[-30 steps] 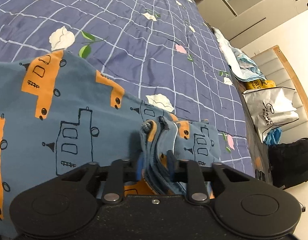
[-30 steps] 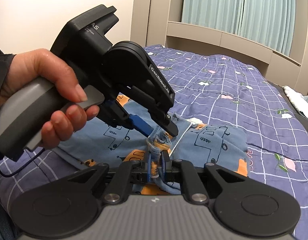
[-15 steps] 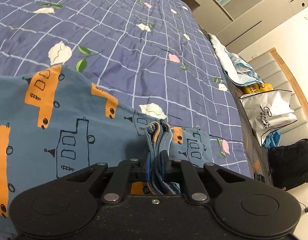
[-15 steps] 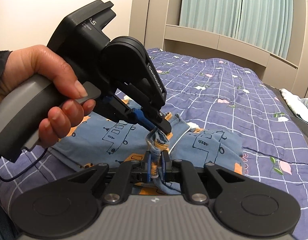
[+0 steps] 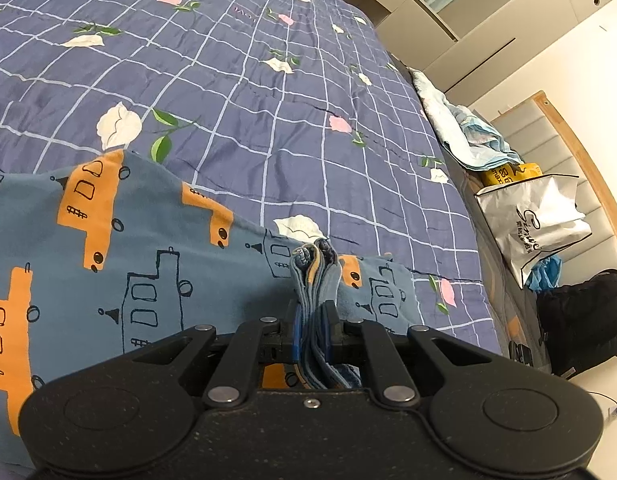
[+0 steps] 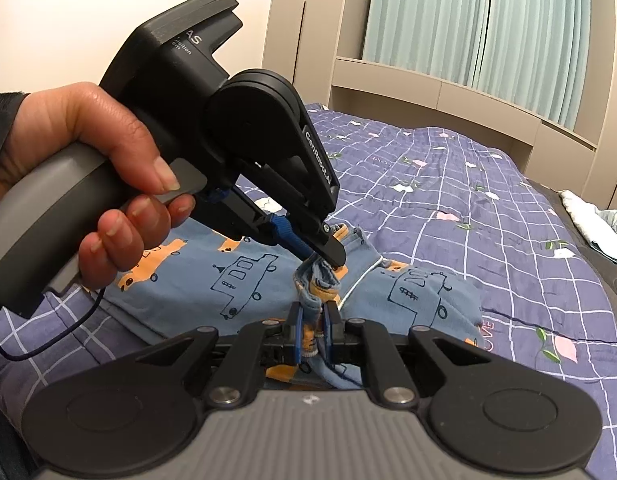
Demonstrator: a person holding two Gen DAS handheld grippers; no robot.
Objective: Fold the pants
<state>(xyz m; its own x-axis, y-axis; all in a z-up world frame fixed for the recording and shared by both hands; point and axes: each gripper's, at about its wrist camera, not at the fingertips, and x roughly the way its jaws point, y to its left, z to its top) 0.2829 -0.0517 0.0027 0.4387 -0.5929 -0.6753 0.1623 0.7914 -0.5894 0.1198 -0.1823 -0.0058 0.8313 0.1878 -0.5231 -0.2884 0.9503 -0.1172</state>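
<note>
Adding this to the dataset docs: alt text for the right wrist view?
Right gripper clamps a bunched edge of blue truck-print pants on a purple grid quilt. Just beyond, the hand-held left gripper pinches the same bunch.

The pants (image 5: 120,264) run off the left edge in the left wrist view, and the gripper body hides their near part. Print on the white bag (image 5: 536,220) beside the bed (image 5: 248,80) is too small to read. In the right wrist view, the left gripper (image 6: 328,258) covers part of the pants.
</note>
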